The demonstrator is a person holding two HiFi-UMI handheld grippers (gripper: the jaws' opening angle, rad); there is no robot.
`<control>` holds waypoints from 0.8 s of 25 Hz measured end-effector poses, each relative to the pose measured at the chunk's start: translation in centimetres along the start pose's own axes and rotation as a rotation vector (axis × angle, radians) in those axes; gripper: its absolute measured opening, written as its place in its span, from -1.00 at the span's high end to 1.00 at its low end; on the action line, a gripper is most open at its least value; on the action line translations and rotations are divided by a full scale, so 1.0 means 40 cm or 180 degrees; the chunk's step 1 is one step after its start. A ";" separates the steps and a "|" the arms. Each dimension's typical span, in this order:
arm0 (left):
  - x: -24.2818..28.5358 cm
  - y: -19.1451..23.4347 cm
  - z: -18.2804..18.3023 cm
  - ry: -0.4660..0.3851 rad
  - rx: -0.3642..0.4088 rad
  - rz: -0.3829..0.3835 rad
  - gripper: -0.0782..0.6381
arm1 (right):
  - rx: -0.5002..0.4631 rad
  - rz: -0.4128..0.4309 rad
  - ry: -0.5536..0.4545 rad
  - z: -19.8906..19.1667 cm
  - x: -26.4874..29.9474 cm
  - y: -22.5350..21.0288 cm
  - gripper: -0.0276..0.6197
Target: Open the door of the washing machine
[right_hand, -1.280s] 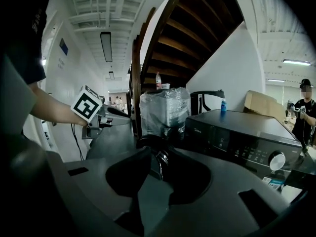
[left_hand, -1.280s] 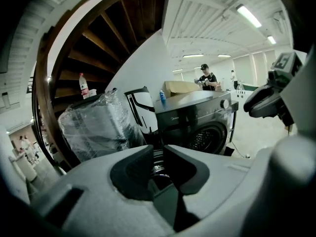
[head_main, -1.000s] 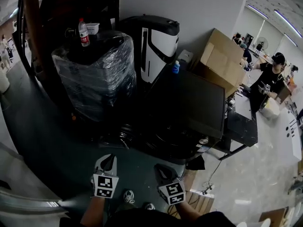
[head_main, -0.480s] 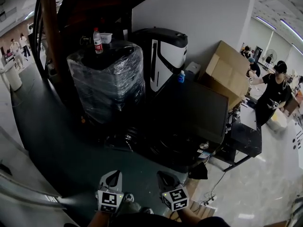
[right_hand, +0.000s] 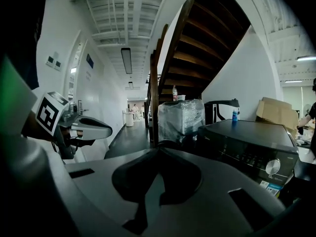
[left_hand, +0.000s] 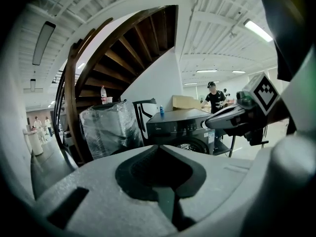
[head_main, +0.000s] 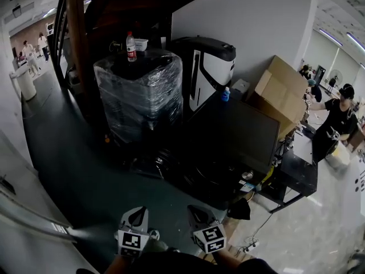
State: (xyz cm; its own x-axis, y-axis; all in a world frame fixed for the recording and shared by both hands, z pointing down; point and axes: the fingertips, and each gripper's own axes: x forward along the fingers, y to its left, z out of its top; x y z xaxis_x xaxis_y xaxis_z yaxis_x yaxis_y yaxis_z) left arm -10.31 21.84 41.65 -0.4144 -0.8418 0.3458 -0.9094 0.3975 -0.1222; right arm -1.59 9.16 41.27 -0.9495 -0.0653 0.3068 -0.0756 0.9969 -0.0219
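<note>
Both hand-held grippers sat at the bottom edge of the head view, above the dark floor. The left hand-held gripper (head_main: 136, 214) had its jaws pressed together with nothing between them, and the right hand-held gripper (head_main: 199, 214) was closed and empty too. They were side by side but apart.

The washing machine (head_main: 236, 138) stood right of centre in the head view, well beyond both grippers. It was dark, with a blue bottle (head_main: 226, 93) on its far top edge. Its door showed low on its front in the left gripper view and looked closed.

To its left stood a plastic-wrapped stack (head_main: 140, 96) with a water bottle (head_main: 130, 45) on top. A cardboard box (head_main: 282, 90) sat to the upper right. A person (head_main: 337, 124) stood at the right edge.
</note>
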 end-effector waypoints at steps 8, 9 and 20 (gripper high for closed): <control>-0.035 -0.010 -0.012 -0.0009 -0.0002 0.0055 0.73 | -0.0141 0.0051 -0.0002 0.000 -0.015 0.019 0.90; -0.037 -0.011 -0.013 -0.0016 0.0008 0.0062 0.73 | -0.0144 0.0044 0.0000 -0.001 -0.017 0.017 0.90; -0.055 -0.053 -0.013 -0.0023 0.0079 0.0025 0.73 | -0.0149 0.0046 -0.0011 -0.013 -0.053 0.022 0.90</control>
State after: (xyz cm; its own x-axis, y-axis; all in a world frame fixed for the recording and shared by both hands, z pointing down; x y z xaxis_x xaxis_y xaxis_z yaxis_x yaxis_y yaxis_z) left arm -7.45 23.04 41.61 -0.4216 -0.8414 0.3382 -0.9067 0.3950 -0.1478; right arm 0.51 10.21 41.09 -0.9515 -0.0511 0.3035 -0.0477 0.9987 0.0183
